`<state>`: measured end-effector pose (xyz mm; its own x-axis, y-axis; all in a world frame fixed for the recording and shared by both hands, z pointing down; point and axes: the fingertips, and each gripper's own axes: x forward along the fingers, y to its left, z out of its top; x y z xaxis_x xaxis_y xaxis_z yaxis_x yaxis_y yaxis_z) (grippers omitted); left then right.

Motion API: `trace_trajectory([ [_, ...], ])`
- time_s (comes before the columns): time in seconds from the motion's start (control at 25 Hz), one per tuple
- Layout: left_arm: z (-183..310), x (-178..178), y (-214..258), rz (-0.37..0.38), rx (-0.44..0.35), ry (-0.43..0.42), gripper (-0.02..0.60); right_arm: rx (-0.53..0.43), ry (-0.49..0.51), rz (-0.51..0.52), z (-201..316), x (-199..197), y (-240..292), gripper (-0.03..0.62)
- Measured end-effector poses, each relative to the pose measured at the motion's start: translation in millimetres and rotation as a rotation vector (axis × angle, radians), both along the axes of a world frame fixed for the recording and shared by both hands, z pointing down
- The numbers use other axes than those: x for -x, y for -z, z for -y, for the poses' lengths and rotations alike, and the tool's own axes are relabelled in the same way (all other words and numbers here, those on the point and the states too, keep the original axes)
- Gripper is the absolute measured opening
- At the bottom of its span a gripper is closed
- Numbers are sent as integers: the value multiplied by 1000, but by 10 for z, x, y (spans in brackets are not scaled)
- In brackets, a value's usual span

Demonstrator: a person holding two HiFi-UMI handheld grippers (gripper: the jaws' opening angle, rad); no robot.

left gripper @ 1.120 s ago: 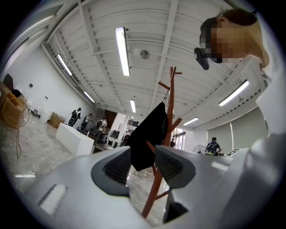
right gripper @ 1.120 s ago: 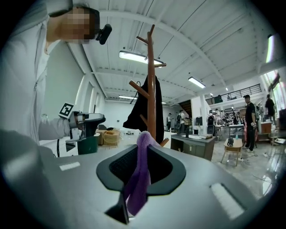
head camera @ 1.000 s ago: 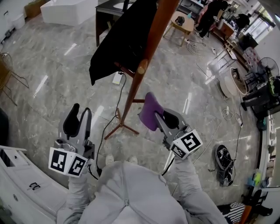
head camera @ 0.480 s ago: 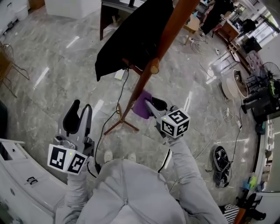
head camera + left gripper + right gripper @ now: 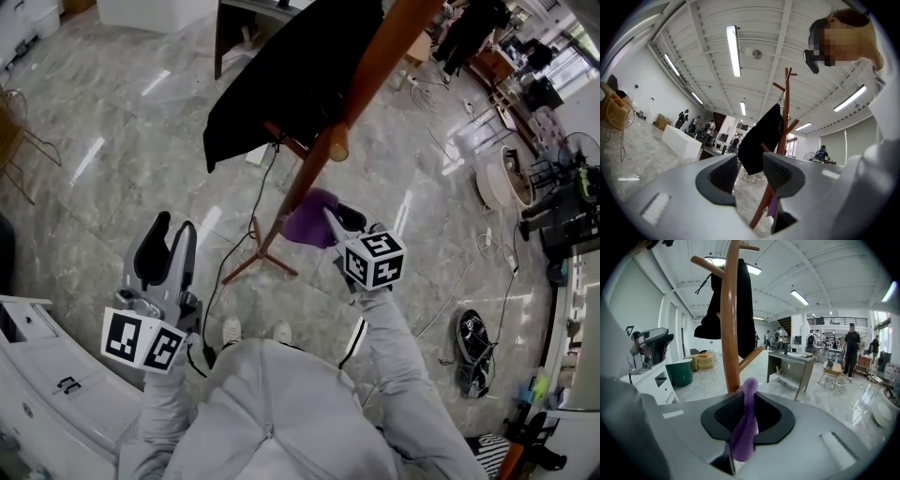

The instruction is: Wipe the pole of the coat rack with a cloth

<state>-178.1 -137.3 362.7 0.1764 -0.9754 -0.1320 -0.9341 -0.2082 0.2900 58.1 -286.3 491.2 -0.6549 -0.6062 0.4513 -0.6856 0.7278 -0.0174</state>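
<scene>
Two grippers over a glossy grey marble floor point(image 5: 112, 122), desk point(image 5: 792, 364) beyond | your right gripper point(image 5: 330, 217) was clamped on the purple cloth point(image 5: 307, 223), held at the pole point(image 5: 323, 155) below the black coat point(image 5: 281, 84) | your left gripper point(image 5: 172, 234) stood open, empty, well apart | a second earlier the cloth hung clear to the pole's right.

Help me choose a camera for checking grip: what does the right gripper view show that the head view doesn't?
Only the right gripper view: the right tool with its jaws shut on the purple cloth, and the pole's top pegs. Only the head view: the rack's feet on the floor and the open left tool held aside. Both: the pole, cloth and black coat.
</scene>
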Motion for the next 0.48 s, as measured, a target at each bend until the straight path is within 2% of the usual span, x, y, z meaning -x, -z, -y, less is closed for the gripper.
trace_trajectory([
  [0.16,60,-71,-2,0,-1,-20,178,-7,-41,-26,33,-196,11,55],
  [0.48,169,-268,26,6,-3,-66,176,-9,-130,6,35,-635,108,55],
])
